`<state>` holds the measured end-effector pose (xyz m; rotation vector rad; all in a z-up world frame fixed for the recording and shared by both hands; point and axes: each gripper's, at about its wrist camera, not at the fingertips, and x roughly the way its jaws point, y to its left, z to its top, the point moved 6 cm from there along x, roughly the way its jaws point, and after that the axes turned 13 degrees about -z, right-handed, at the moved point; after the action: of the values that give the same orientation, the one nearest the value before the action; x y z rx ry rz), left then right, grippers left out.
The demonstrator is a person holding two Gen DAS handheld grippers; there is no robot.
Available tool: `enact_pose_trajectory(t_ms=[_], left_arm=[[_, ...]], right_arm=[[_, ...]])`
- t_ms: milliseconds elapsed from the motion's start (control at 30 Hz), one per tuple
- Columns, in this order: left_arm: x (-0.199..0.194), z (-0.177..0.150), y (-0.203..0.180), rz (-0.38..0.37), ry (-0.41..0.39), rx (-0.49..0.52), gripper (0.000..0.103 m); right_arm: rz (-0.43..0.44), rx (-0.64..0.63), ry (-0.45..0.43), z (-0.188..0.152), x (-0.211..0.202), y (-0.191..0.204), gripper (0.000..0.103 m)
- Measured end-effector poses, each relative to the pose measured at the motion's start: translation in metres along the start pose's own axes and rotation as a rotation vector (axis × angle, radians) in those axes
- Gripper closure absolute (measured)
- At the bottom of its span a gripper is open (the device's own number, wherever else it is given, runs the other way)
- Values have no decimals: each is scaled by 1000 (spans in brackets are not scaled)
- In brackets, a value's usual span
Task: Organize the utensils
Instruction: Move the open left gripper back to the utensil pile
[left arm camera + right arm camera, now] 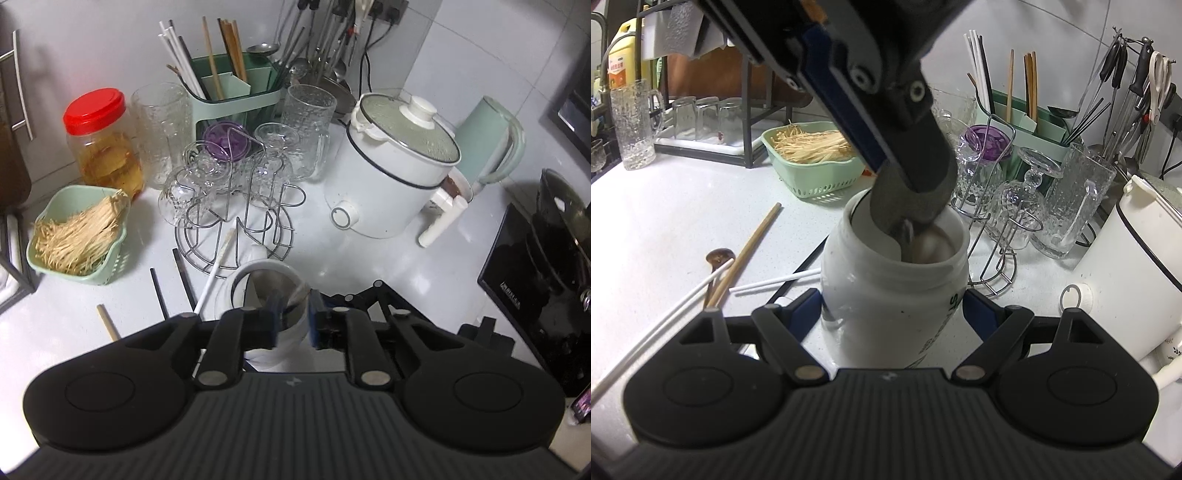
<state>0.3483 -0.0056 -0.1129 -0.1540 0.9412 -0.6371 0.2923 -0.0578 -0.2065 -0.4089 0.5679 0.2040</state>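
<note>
My right gripper [892,309] is shut on a tall white jar [886,280], one blue pad on each side of it. My left gripper [912,210] reaches down from above with its fingertips inside the jar's mouth. In the left wrist view the left gripper [293,321] hangs over the jar's rim [258,267], jaws a little apart and nothing pressed between the pads. A metal utensil [907,232] lies inside the jar below them. Loose on the counter are a wooden chopstick [750,251], white chopsticks [665,317], a black chopstick [809,258] and a small brown spoon [719,256].
A green utensil holder [236,96] with chopsticks stands at the back. In front of it is a wire rack of glasses [236,206]. A red-lidded jar [99,136] and a green basket [122,254] are at the left, a white electric pot [399,158] and a black cooktop [517,280] at the right.
</note>
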Motion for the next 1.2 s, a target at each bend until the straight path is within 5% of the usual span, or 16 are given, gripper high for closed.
enact_pose_trajectory(t_ms=[133,500,1200], left_arm=[[-17,5,0,14,-46,-14,68],[-70,5,13,16,-170,-111,67],[-96,-100,75,83,-256,-412,57]], right_arm=[[2,-7,1,0,0,0,18],[1,-20,10,0,0,1,18],[48,87,46,0,-3,-12,21]])
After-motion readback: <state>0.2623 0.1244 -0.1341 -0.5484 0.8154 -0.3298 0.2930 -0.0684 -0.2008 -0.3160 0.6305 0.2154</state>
